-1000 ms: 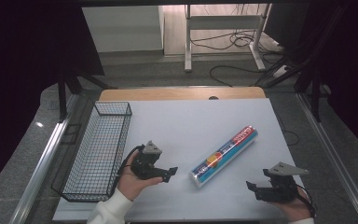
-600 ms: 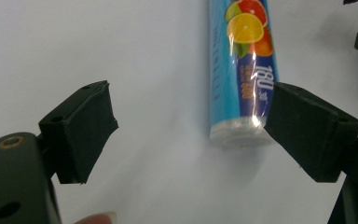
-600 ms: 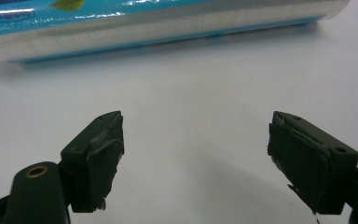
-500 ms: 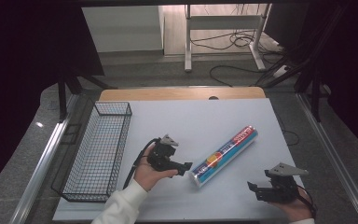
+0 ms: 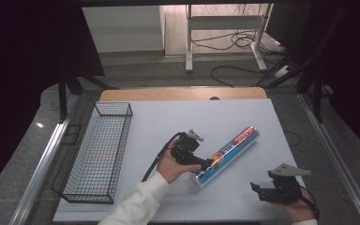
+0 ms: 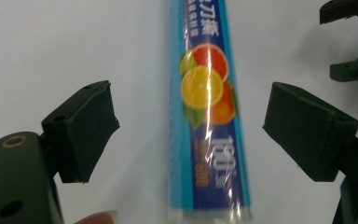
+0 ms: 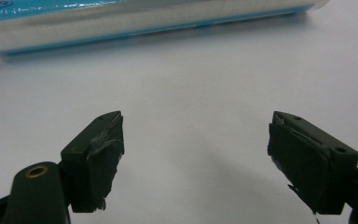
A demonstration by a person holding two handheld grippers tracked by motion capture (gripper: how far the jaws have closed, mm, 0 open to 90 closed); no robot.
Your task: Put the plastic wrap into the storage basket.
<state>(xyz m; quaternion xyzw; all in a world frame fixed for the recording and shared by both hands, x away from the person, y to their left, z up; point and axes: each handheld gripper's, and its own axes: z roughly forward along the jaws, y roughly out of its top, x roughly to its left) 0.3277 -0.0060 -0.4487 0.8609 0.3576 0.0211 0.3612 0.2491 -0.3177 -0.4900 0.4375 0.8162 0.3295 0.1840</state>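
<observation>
The roll of wrap (image 5: 227,154) lies on the white table (image 5: 168,122), diagonal, its near end toward the person. In the left gripper view the roll (image 6: 209,116) now stands between the two spread jaws of the left gripper (image 6: 191,135), and neither pad touches it yet. One second ago this gripper was well to the left of the roll; half a second ago it was near; now it is at the roll's near end (image 5: 201,164). I judge that a grasp of the roll is being prepared, and only the closing is missing.

The right gripper (image 5: 274,192) has not moved and rests near the table's front edge. Its jaws are wide apart on nothing, with the roll (image 7: 144,18) well beyond them.

A wire basket (image 5: 98,154) stands at the left, empty. Beyond the table are a grey floor, cables (image 5: 234,42) and a dark room.
</observation>
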